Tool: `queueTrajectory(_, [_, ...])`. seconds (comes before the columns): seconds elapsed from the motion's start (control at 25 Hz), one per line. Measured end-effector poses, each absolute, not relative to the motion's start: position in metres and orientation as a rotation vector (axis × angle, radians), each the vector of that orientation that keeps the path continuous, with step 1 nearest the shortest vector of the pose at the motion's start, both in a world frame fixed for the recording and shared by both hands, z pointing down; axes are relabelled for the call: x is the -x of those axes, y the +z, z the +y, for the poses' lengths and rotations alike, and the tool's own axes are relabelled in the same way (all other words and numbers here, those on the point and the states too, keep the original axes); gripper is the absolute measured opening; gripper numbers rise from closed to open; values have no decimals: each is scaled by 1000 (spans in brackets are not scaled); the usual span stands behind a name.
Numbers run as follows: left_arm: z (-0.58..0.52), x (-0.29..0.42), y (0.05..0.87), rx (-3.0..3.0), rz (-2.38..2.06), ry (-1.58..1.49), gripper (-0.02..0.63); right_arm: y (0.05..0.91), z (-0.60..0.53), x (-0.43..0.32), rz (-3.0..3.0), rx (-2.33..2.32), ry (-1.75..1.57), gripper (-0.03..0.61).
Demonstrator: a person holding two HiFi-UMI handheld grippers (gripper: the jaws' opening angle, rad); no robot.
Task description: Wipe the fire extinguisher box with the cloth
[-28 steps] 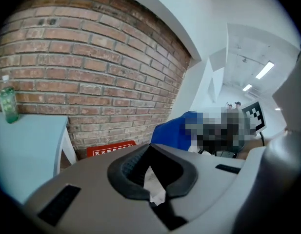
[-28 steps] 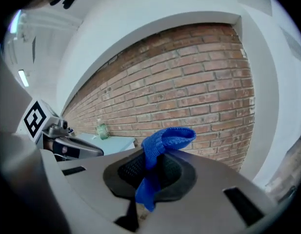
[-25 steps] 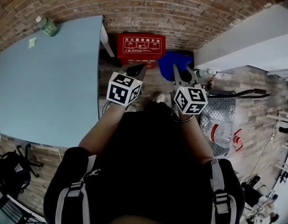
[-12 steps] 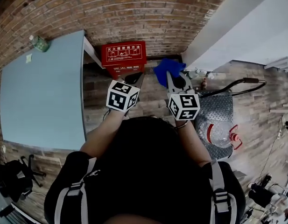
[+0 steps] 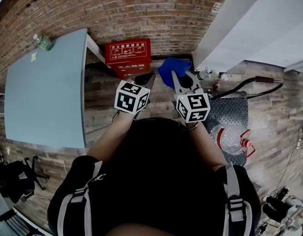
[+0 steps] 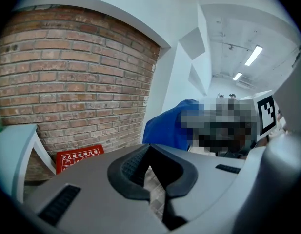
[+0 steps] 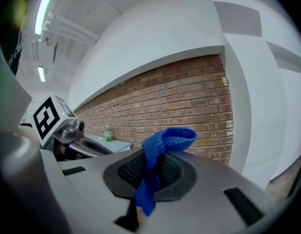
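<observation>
Step in hand: approach. Wiping not yet begun, no contact with the box.

Fire extinguisher box [image 5: 128, 53]: red, white instruction panel on its upper face. It stands on the floor at the foot of the brick wall [image 5: 141, 9], just beside the wall-side corner of the pale blue table [image 5: 43, 97]. A green bottle [image 5: 43, 42] sits at the table's far corner by the wall and plays no part in this.

Right gripper [image 7: 157, 155]: jaws pinching the blue cloth [image 7: 167, 138]. One fold stands up above the pads and a tail hangs down between them. In the head view the cloth bunches ahead of this gripper, to the right of the box and clear of it. Judged: the grip looks firm enough, but only a small bunch is presented for wiping.

Left gripper [image 6: 149, 147]: pad tips pressed together with nothing between them. Floor tiles show through the gap lower down. It is held beside the right gripper, short of the box's near edge.

Next move (judgement): carry the right gripper forward and left until the cloth lies on the box's top panel, then press lightly and stroke across it. The box looks light and stands free on the floor, so it may slide toward the wall or table leg. The left gripper could rest on an edge to steady it. The front and sides would need a lower reach.
</observation>
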State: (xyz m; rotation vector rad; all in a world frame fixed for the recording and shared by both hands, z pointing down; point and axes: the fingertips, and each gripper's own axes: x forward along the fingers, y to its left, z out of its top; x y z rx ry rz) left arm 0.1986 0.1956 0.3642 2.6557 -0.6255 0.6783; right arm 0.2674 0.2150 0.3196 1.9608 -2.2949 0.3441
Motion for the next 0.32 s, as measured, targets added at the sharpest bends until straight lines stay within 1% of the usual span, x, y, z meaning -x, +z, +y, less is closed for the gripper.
queueTrajectory(0.2, [200,-225,358,-2690,-600,643,-2,308,228,-286,-2260,-1948,176,41])
queueTrajectory(0.32, [201,-236,356,-2697,-592,626,-2,304,233,-297,-2244,-1964,151,41])
